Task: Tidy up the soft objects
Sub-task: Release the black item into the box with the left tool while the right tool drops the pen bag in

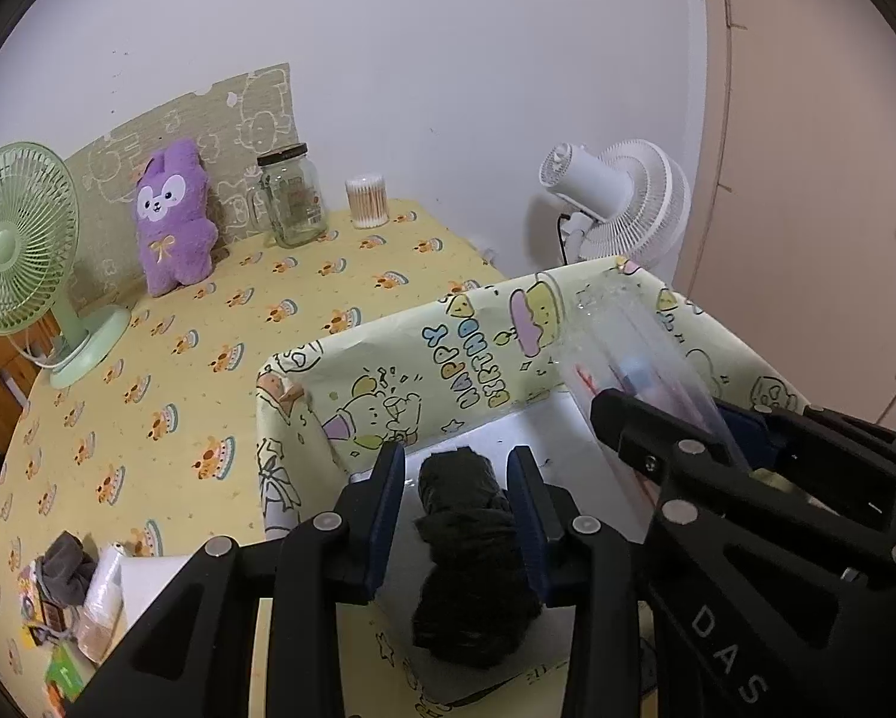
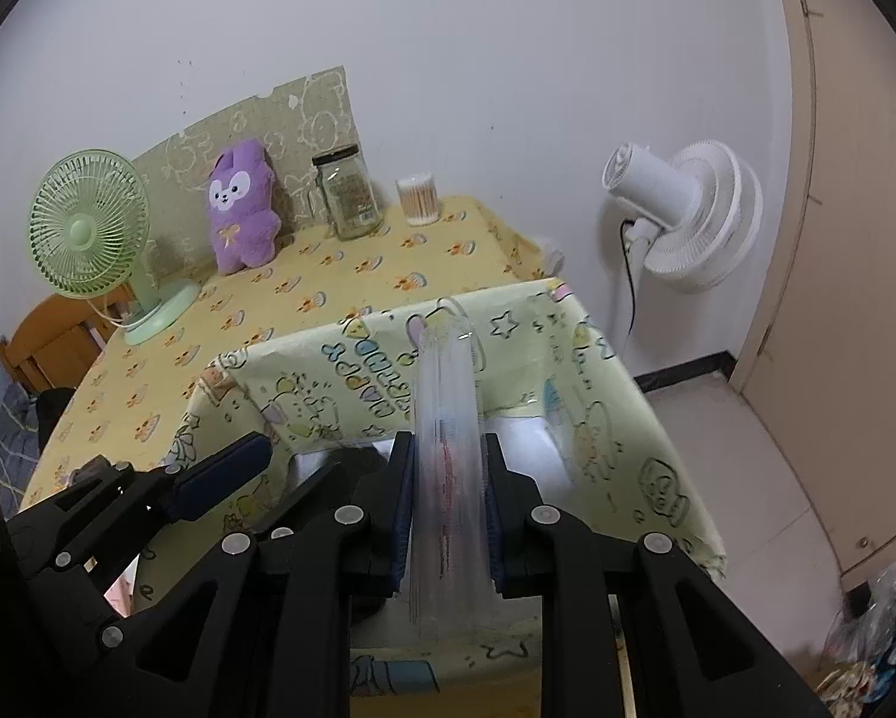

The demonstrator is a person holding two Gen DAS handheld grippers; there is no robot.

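- Box (image 1: pixel 448 353) walls rise around the left gripper (image 1: pixel 455 481); dark cloth bundle (image 1: pixel 468 544) fills the gap between its fingers.
- Right gripper (image 2: pixel 448 508) with clear plastic pack (image 2: pixel 448 419) crowds box's right side.
- Tablecloth (image 1: pixel 208 323) left of box open up to green fan (image 1: pixel 17 251), plush (image 1: pixel 172 221), jar (image 1: pixel 289 194).

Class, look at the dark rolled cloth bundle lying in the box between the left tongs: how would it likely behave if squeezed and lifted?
The dark cloth bundle looks wrinkled and knotted, so it would probably compress and sag rather than stay stiff. It seems light for its bulk. Its uneven folds suggest it would not roll readily on the box floor.
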